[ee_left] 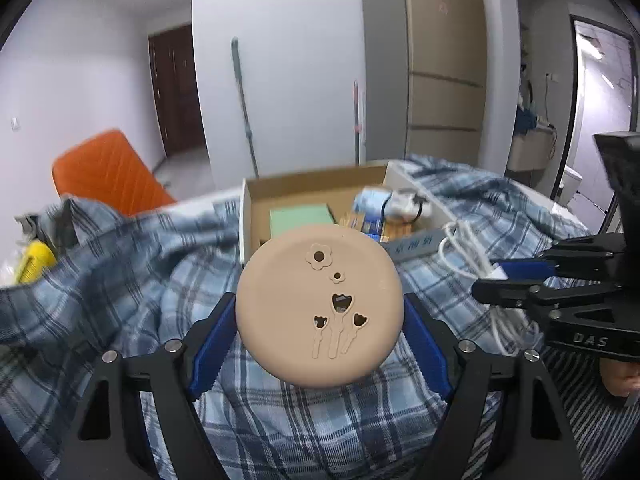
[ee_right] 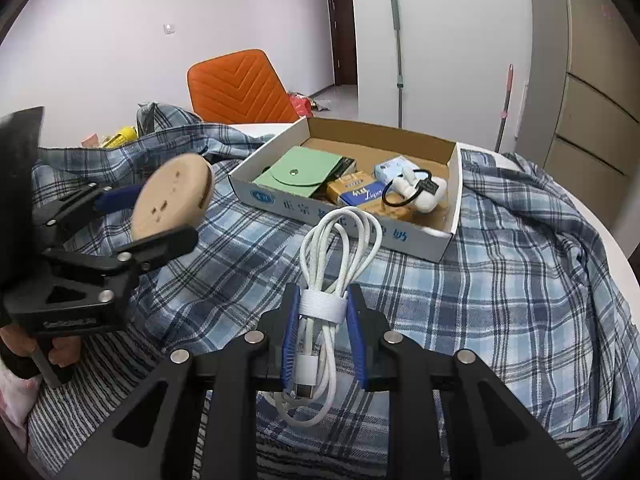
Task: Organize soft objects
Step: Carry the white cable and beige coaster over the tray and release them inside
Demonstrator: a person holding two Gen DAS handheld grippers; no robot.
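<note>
A tan round pad (ee_left: 320,308) with flower cut-outs sits between the blue pads of my left gripper (ee_left: 318,310), which is shut on its rim and holds it above a blue plaid shirt (ee_left: 140,280). From the right wrist view the pad (ee_right: 172,196) hangs tilted in the left gripper (ee_right: 156,220), left of an open cardboard box (ee_right: 456,184). My right gripper (ee_right: 323,300) is shut on a coiled white cable (ee_right: 340,232) bound by a white strap. The cable's loops reach toward the box front. The box holds a green pouch (ee_right: 298,172), a blue and yellow packet (ee_right: 356,192) and a white soft item (ee_right: 420,192) with a black band.
The plaid shirt (ee_right: 500,260) covers a round white table. An orange chair (ee_right: 240,88) stands behind the table, a yellow object (ee_right: 120,136) lies at the far left, and a mop handle (ee_right: 396,60) leans on the wall. A hand (ee_right: 60,352) grips the left tool.
</note>
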